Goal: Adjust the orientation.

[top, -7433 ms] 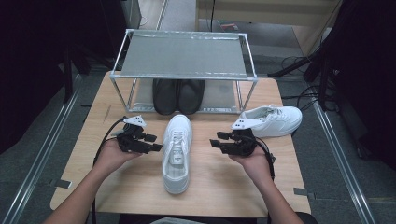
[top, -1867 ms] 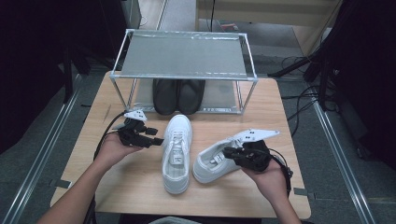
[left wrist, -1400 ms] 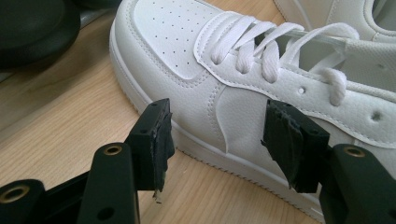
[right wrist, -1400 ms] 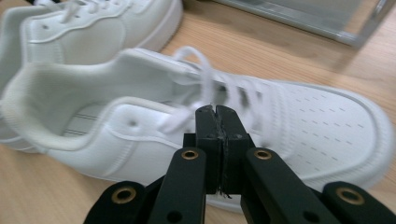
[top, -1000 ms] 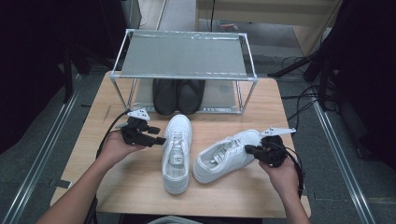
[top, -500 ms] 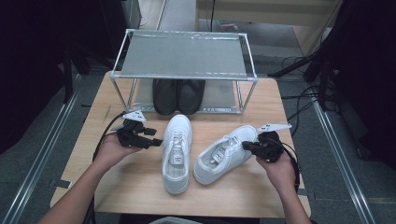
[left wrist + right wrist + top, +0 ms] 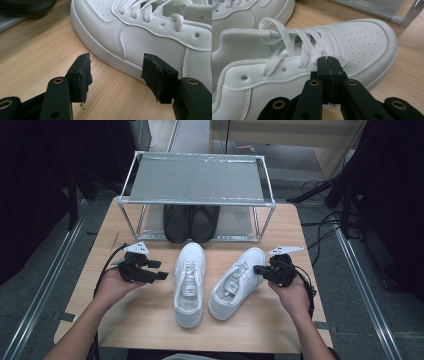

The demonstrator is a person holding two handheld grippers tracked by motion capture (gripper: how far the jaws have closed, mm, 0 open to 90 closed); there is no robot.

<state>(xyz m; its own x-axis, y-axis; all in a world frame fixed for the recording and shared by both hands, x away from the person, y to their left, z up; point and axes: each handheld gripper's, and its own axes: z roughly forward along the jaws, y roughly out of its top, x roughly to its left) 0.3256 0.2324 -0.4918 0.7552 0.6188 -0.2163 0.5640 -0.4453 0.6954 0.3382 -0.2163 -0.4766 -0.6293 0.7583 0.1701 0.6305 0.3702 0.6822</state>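
Two white lace-up sneakers lie on the wooden table (image 7: 145, 322). The left sneaker (image 7: 189, 282) points straight away from me. My left gripper (image 7: 160, 270) hovers open just left of it, and its fingers (image 7: 82, 75) face the sneaker's side (image 7: 150, 42) with nothing between them. The right sneaker (image 7: 235, 285) lies at a slant, toe toward the far right. My right gripper (image 7: 256, 269) is shut, its tip (image 7: 328, 61) against that sneaker's side (image 7: 287, 80) below the laces. Whether it pinches any material I cannot tell.
A metal-framed rack (image 7: 195, 180) with a grey top shelf stands at the table's far edge, a pair of black shoes (image 7: 190, 222) under it. Cables trail from both grippers. Bare wood lies in front of the sneakers, and dark floor surrounds the table.
My right gripper has moved left and away from me, and the right sneaker has swung with it, its toe turning farther from me. The left gripper has barely shifted.
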